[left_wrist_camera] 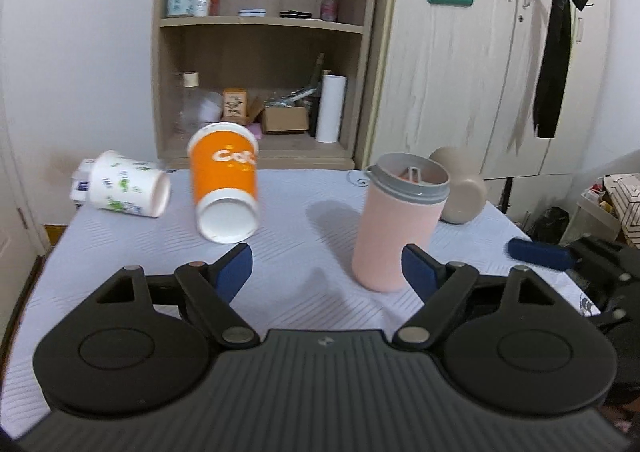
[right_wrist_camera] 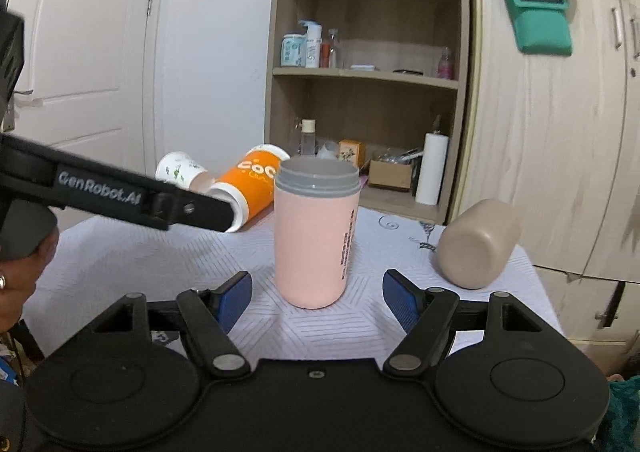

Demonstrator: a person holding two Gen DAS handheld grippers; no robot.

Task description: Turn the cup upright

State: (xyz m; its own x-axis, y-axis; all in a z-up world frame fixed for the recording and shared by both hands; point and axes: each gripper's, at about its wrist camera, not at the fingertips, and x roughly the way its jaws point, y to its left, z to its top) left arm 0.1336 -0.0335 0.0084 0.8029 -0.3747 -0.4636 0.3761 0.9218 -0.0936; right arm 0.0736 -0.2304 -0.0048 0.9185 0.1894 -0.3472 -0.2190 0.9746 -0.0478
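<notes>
An orange paper cup (left_wrist_camera: 224, 183) lies on its side on the table, base toward me; it also shows in the right wrist view (right_wrist_camera: 256, 179). A white printed paper cup (left_wrist_camera: 126, 184) lies on its side to its left, seen too in the right wrist view (right_wrist_camera: 180, 168). A beige cup (right_wrist_camera: 476, 244) lies tipped at the right, partly hidden in the left wrist view (left_wrist_camera: 464, 187). A pink tumbler with a grey rim (left_wrist_camera: 394, 223) (right_wrist_camera: 314, 232) stands upright. My left gripper (left_wrist_camera: 326, 272) is open and empty before the orange cup. My right gripper (right_wrist_camera: 316, 298) is open, just short of the tumbler.
The table carries a white patterned cloth (left_wrist_camera: 300, 284). Behind it stands a wooden shelf unit (left_wrist_camera: 260, 51) with bottles and boxes, and a wardrobe (left_wrist_camera: 480, 51) to the right. The left gripper's arm (right_wrist_camera: 120, 191) crosses the right wrist view. The right gripper's blue finger (left_wrist_camera: 536, 252) shows at the right.
</notes>
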